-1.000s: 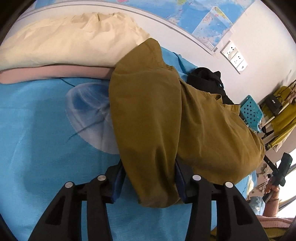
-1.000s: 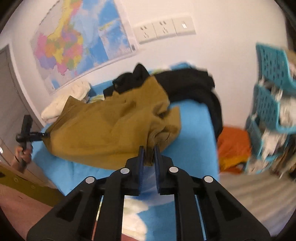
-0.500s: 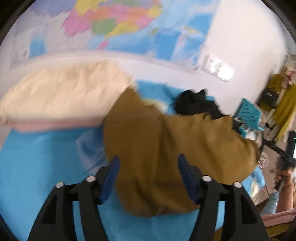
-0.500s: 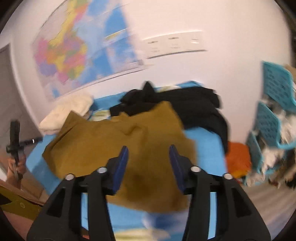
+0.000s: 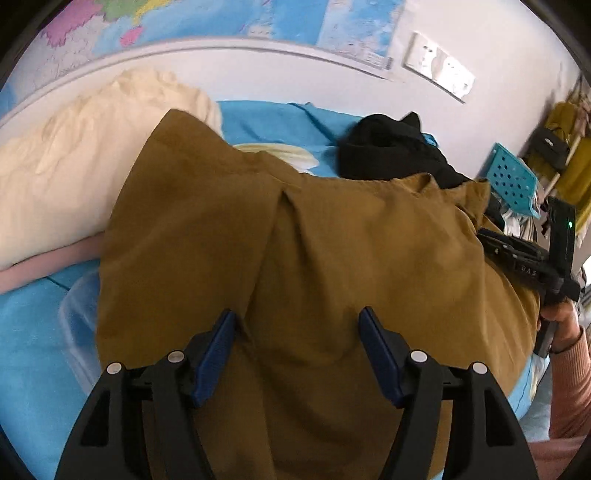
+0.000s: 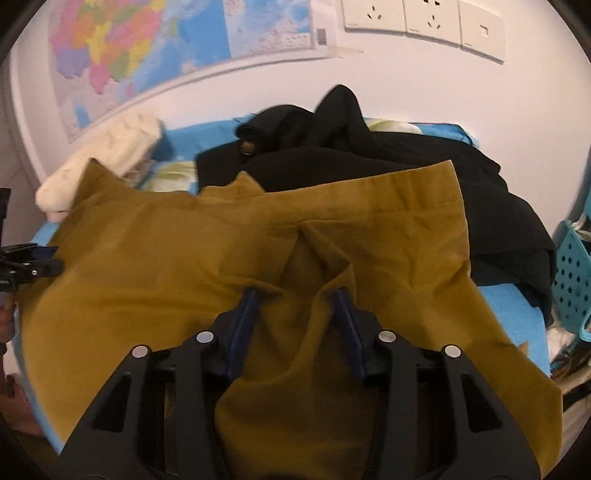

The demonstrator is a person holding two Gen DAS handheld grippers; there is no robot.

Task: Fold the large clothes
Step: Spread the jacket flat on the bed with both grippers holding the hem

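Observation:
A large mustard-brown garment (image 5: 332,240) lies spread over the blue bed sheet (image 5: 33,325). It also fills the right wrist view (image 6: 258,251), with a hemmed edge toward the wall. My left gripper (image 5: 297,325) is open, its blue-padded jaws wide apart over the cloth's near edge. My right gripper (image 6: 295,306) is open, with a raised ridge of the cloth between its jaws. Neither grips the cloth. The right gripper's body also shows in the left wrist view (image 5: 532,258) at the far side of the garment.
A black garment (image 6: 369,147) is heaped behind the brown one, near the wall. A cream duvet (image 5: 74,155) over a pink layer lies at the left. A teal perforated basket (image 6: 572,273) stands right of the bed. A map and wall sockets (image 6: 421,18) hang above.
Both grippers have opened and let go of the brown garment. It has dropped from a bunched, lifted state to lie spread flat across the bed.

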